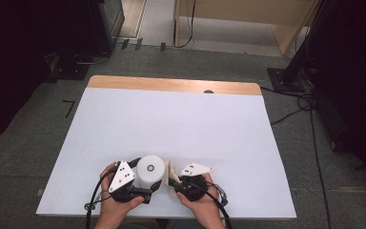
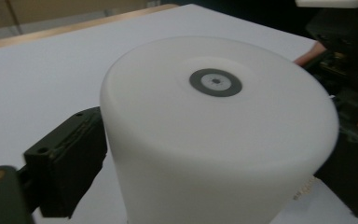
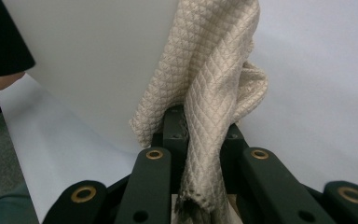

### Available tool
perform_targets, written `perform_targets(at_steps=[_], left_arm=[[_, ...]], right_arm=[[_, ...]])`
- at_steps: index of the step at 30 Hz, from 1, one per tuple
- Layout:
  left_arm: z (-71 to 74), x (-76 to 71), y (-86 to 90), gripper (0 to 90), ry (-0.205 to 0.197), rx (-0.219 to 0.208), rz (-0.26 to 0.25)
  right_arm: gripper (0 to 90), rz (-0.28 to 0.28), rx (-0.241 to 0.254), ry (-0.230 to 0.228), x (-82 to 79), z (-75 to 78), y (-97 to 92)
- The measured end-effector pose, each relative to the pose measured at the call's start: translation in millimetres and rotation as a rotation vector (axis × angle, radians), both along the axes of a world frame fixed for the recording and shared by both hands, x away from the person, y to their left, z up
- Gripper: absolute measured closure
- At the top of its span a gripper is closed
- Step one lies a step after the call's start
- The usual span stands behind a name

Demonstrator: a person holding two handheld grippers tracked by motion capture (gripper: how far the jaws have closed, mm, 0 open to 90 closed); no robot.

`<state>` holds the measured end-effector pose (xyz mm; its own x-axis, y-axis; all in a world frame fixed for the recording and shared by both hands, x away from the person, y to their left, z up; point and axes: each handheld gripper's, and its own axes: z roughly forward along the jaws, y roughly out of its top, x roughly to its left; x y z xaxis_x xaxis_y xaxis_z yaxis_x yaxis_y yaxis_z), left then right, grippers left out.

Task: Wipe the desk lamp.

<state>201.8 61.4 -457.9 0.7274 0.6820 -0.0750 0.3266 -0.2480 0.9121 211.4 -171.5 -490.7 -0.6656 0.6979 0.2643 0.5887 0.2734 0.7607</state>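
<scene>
A white cylinder (image 1: 150,171) with a small grey ring on its flat top stands near the table's front edge. My left gripper (image 1: 147,182) is shut on it; in the left gripper view a black finger (image 2: 70,158) presses the cylinder's (image 2: 214,140) left side and the other jaw sits against its right side. My right gripper (image 1: 175,183) is shut on a beige quilted cloth (image 1: 171,171). In the right gripper view the cloth (image 3: 209,93) rises from between the jaws of the gripper (image 3: 200,135) and lies against the cylinder's wall (image 3: 98,60).
The white table top (image 1: 171,119) stretches away toward a wooden strip (image 1: 171,85) at its far edge. Cables and black stands lie on the grey floor around the table. The person's hands hold both grippers close together at the front edge.
</scene>
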Motion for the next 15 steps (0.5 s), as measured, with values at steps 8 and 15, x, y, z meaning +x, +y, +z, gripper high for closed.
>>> perform_targets(at_steps=[8,15], left_arm=[[3.9,-9.3,-15.6,1.5,0.015,0.017,0.130],[5.4,-7.5,-11.7,7.6,-0.014,0.048,0.084]], right_arm=[[79.4,-0.009,-0.008,0.007,-0.7,-2.6,1.6],[79.9,-0.009,-0.010,0.001,-3.0,-1.4,3.7]])
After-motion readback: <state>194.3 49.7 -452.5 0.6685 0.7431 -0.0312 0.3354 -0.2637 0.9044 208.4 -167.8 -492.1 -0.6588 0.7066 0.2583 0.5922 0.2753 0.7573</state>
